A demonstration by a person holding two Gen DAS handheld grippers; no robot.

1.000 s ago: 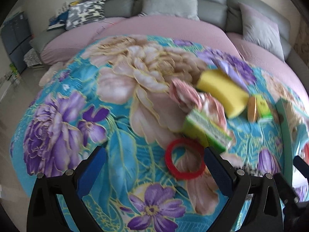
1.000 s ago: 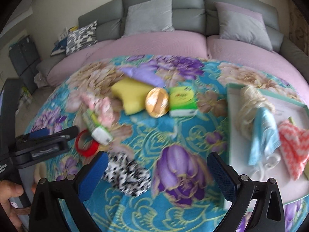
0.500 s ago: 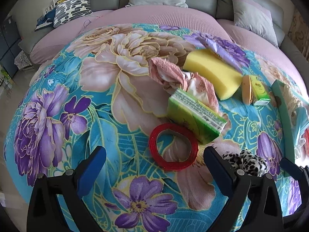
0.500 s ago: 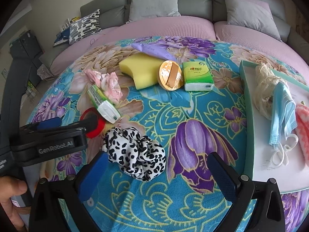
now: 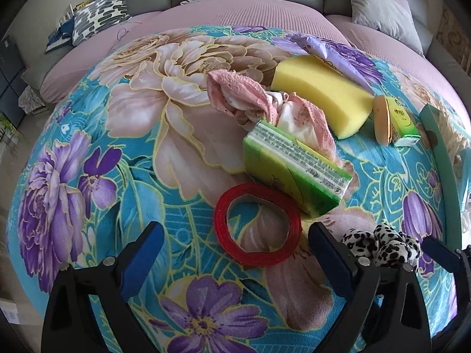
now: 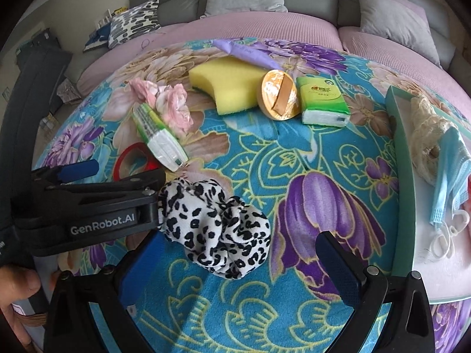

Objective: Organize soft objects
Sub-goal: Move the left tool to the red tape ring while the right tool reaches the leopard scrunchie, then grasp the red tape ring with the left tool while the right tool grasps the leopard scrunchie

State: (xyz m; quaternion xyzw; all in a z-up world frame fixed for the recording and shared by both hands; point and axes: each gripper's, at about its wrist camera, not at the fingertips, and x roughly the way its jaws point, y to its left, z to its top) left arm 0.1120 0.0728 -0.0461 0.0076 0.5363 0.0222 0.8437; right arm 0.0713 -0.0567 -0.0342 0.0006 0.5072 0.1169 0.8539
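Both tongs are held spread: left tongs (image 5: 232, 250) around the red ring (image 5: 257, 225), right tongs (image 6: 235, 264) before the leopard scrunchie (image 6: 217, 223).

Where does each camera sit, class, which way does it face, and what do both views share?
Left wrist: on the left gripper, facing the red ring and green tissue pack; its own open fingers show.
Right wrist: on the right gripper, facing the leopard scrunchie and tray; its open fingers, the left gripper and a hand show.
Shared: ring, pack, scrunchie, yellow sponge.
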